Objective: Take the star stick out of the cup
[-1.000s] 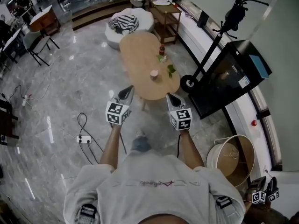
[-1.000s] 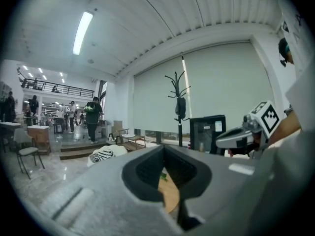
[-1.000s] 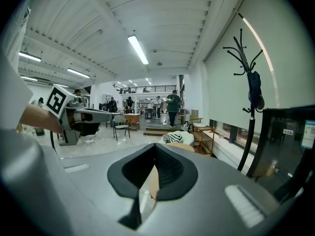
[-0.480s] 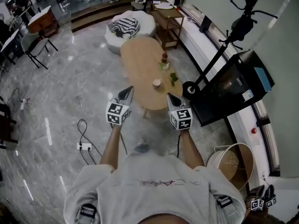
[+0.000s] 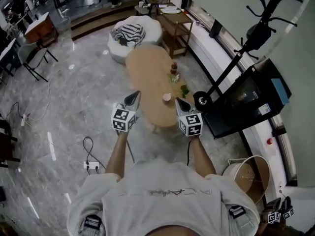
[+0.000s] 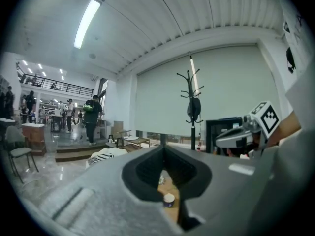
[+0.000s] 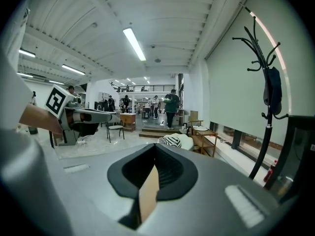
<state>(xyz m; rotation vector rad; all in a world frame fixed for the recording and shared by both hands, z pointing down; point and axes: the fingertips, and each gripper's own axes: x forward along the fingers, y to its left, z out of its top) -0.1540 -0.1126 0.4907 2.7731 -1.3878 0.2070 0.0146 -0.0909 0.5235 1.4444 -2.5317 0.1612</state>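
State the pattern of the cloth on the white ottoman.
The cloth: black-and-white stripes, head view.

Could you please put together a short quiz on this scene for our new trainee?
1. True or false: the small pale cup stands on the oval wooden table.
2. In the head view, the left gripper and the right gripper both point towards the table. Which one is nearer the cup? A: the left; B: the right; C: both are touching it.
3. Fill in: both grippers are ___ and hold nothing.
Key: 1 true; 2 B; 3 shut.
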